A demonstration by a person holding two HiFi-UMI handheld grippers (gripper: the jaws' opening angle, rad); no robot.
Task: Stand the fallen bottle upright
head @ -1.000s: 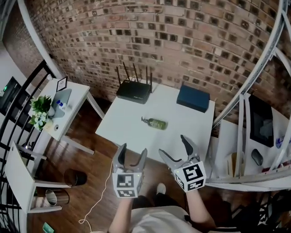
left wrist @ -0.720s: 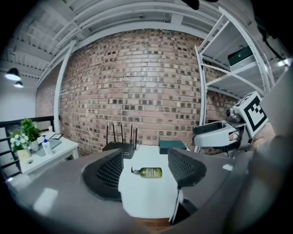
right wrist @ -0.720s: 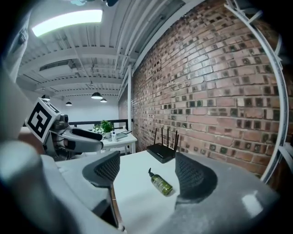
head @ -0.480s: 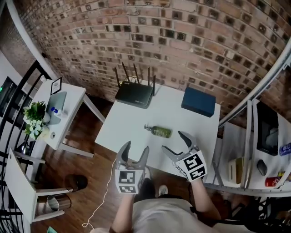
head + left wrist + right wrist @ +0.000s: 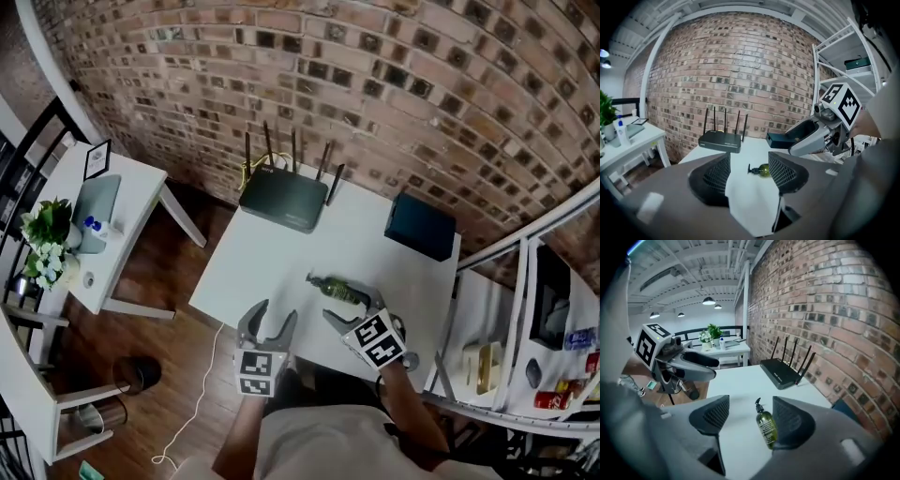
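At the far left of the head view we see a white side table [image 5: 141, 187] carrying a potted plant [image 5: 42, 234]. Lower centre-left, the left gripper [image 5: 272, 317] hangs at the near edge of the white worktop [image 5: 253, 272]. Its 2 jaws have just been closing, yet they stand apart with nothing between them, and the bottle lies well ahead in its own view. At the back of the worktop sits a black router [image 5: 283, 199] with 4 antennas. Right of centre the green bottle [image 5: 340, 291] lies on its side, pump head toward the left of the frame. The right gripper [image 5: 354, 311] is right at it. Its jaws have also just been closing and stand unclenched, with the bottle between them close to the right-hand pad [image 5: 790, 420]; we cannot tell whether they touch. A dark blue box [image 5: 422, 228] sits at the worktop's upper right corner, with a white shelf rack [image 5: 466, 309] beyond.
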